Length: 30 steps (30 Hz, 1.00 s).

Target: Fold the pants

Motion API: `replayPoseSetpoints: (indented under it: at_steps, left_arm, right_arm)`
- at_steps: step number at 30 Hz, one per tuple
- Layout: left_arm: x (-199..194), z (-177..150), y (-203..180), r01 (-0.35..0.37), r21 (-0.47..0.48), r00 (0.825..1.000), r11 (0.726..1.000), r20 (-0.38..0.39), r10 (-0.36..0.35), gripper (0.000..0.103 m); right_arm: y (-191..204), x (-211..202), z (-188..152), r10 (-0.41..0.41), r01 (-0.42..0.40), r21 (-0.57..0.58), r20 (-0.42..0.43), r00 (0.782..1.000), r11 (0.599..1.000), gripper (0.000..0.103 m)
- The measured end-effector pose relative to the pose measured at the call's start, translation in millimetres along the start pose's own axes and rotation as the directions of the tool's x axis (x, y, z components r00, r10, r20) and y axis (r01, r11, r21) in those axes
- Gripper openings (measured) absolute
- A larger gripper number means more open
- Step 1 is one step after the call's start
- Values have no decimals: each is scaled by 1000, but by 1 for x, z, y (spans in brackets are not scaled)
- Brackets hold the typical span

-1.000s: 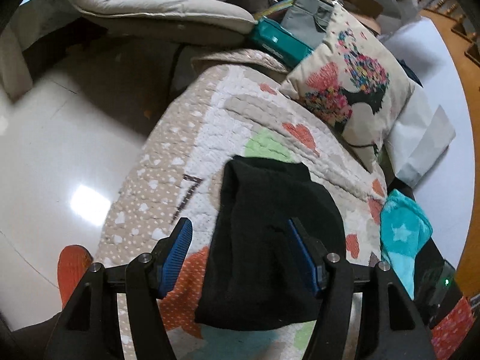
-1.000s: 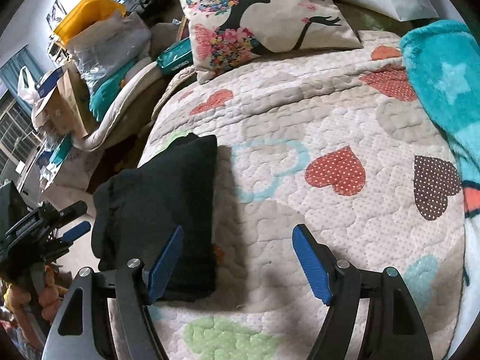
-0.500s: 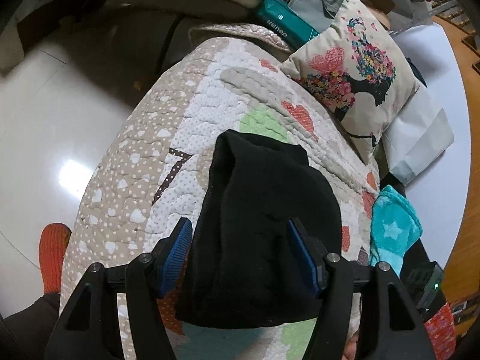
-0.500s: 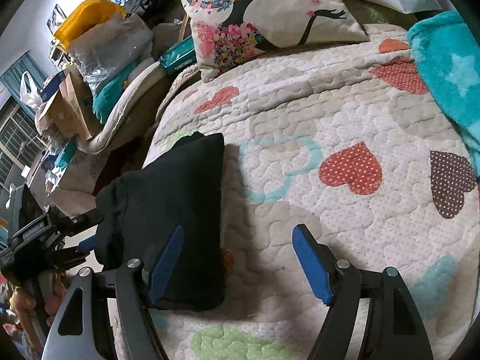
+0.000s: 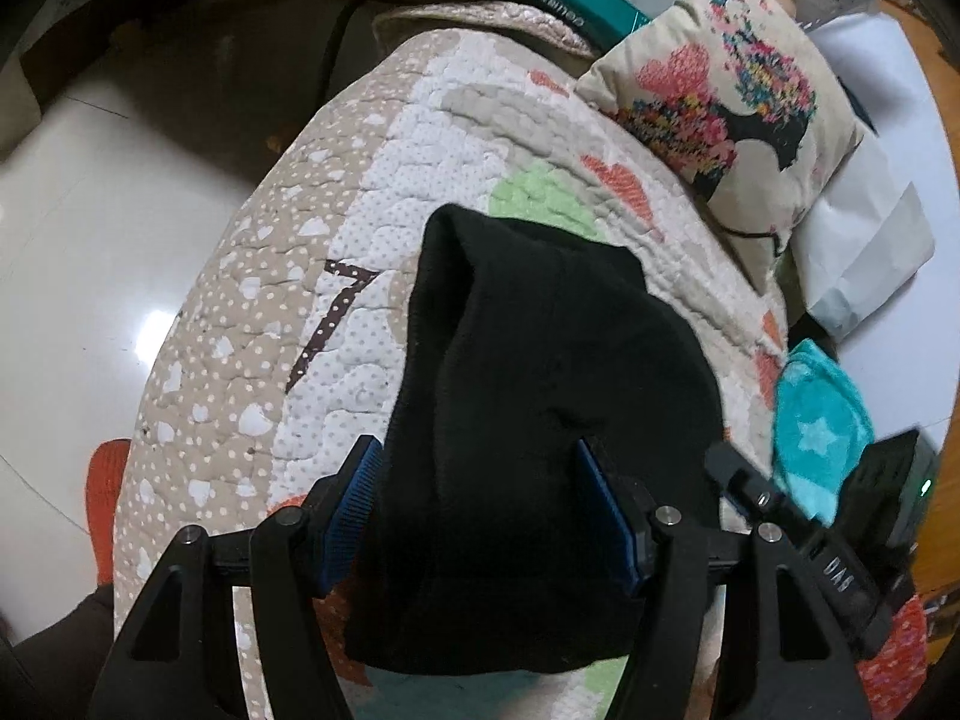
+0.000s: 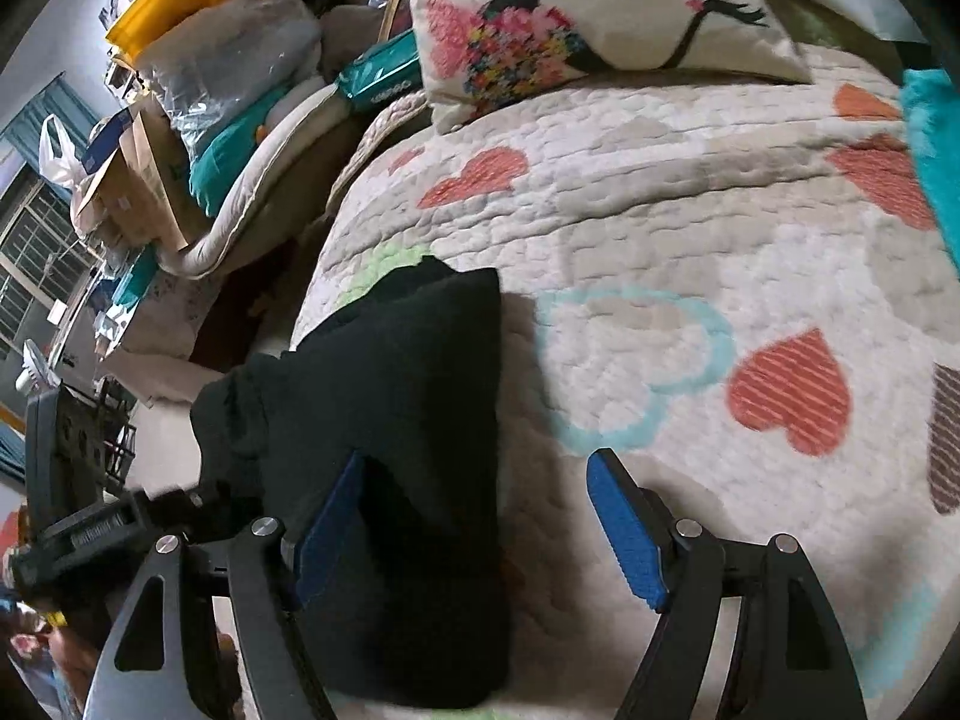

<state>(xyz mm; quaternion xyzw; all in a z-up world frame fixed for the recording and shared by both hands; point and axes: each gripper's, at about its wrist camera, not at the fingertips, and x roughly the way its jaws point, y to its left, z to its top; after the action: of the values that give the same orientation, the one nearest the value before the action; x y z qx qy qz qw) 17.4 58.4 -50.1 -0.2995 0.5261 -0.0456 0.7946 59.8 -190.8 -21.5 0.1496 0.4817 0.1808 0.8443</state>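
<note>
A heart-patterned quilt (image 6: 690, 240) covers the bed and takes up most of what can be seen, its rounded left edge dropping off to a glossy pale floor (image 5: 90, 240). On that left part of the quilt, close to the edge, lies the pair of black pants (image 5: 540, 390), already folded into a thick, compact bundle with one straight side facing the middle of the bed. To the right of the bundle the quilt is open as far as a turquoise star-print blanket (image 5: 816, 426) near the far side. At the head of the bed a cushion printed with a woman's silhouette and flowers (image 6: 570, 18) leans on the quilt, well apart from the pants. Beyond the bed, clutter is heaped: a yellow bin (image 6: 174, 0) whose contents I cannot make out, clear plastic bags and cardboard boxes. The left gripper (image 5: 480, 510) hangs over the near end of the bundle with its jaws spread wide; the black cloth fills the gap between the blue pads (image 5: 351, 510), but whether they touch it cannot be told. The right gripper (image 6: 480, 534) is spread just as wide and holds nothing, its left finger over the pants' right edge, its right finger over bare quilt.
</note>
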Motion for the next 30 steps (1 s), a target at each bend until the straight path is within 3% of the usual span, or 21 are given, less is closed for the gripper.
replayPoseSetpoints:
  at_steps: [13,18,22,25,27,30]
  left_arm:
    - [11,4,4,-15,-19,1000,1000,-25,15,72]
    - [11,2,-3,-38,30,999,999,-13,38,71]
    - [11,0,-8,-27,64,1000,998,-11,28,58]
    - [8,1,-8,6,57,1000,998,-11,-5,43]
    - [5,2,-9,26,54,1000,998,-6,-25,35]
    - [0,0,-17,19,84,1000,996,12,-20,32]
  right_arm:
    - [17,27,16,20,-21,-21,-51,999,1000,84]
    - [20,33,12,62,-63,-9,-86,994,998,84]
    - [25,43,10,76,-77,-5,-110,991,997,85]
    - [22,45,11,90,-89,14,-120,989,996,83]
    - [19,43,12,105,-102,32,-122,987,994,75]
    - [21,38,11,104,-103,16,-120,987,995,63]
